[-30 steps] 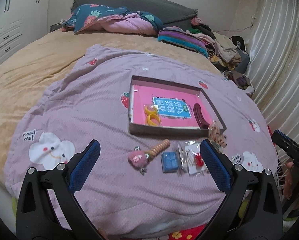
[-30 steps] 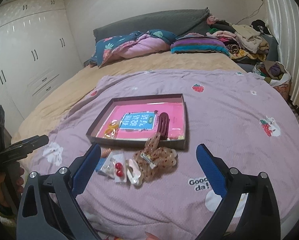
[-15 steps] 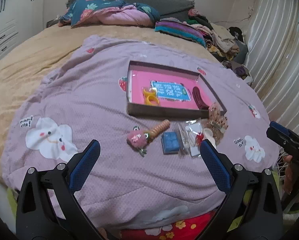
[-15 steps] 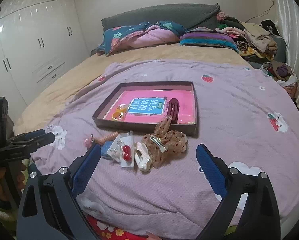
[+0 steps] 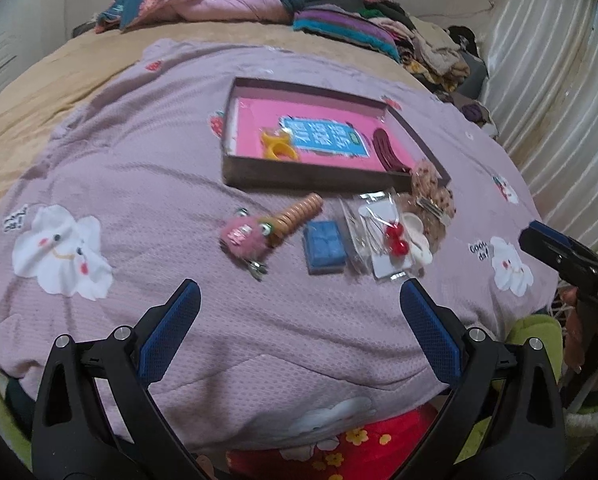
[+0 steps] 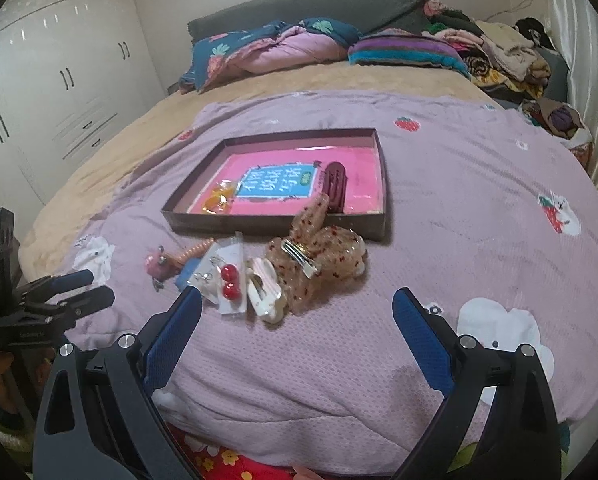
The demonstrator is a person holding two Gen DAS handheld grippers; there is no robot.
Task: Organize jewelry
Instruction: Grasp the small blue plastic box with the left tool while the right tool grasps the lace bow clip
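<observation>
"Good da!" is being shown in small dark letters on the lilac blanket, beside a white cartoon patch; the white characters on the blue card inside the box are not being read clearly. The shallow brown box with its pink floor is lying beyond both grippers, well apart from them. A yellow ring and a dark red hair clip are being kept inside it. Just in front of the box, a row of pieces is lying: a pink fuzzy clip, a blue square piece, a packet of red cherry earrings, a white clip and a speckled bow. The left gripper and the right gripper are both being held spread wide, nothing between their blue pads, short of the row.
</observation>
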